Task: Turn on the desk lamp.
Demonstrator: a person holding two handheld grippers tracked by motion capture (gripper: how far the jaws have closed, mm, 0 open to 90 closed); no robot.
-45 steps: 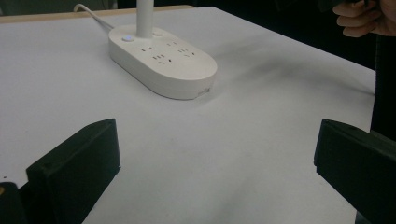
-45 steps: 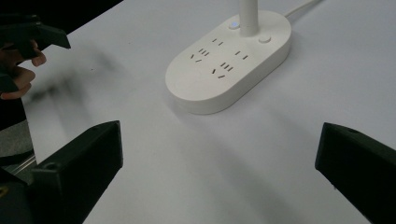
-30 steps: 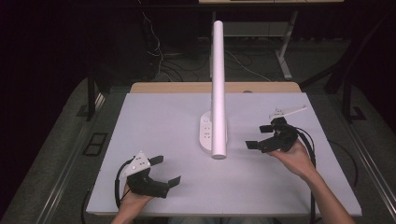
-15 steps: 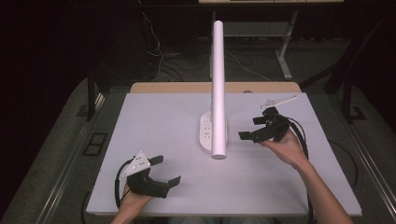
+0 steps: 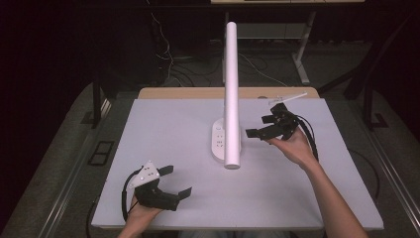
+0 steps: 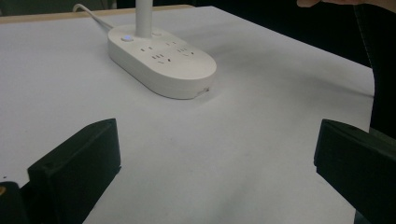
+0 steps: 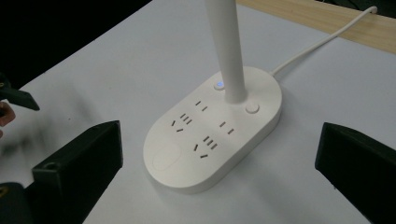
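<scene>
A white desk lamp stands mid-table on an oval base with sockets on its top; its long white tube rises from the base. My right gripper hovers just right of the base, open and empty. In the right gripper view the base lies between and beyond the wide-apart jaws, with a blue-lit button beside the stem. My left gripper rests open near the table's front left. Its own view shows the base farther off.
The white table top has a wooden strip along its far edge. The lamp's white cable runs off the base toward that edge. Dark floor with cables and table legs lies beyond.
My right gripper has moved left and away from the person, closer to the lamp base. The left gripper has stayed where it was.
</scene>
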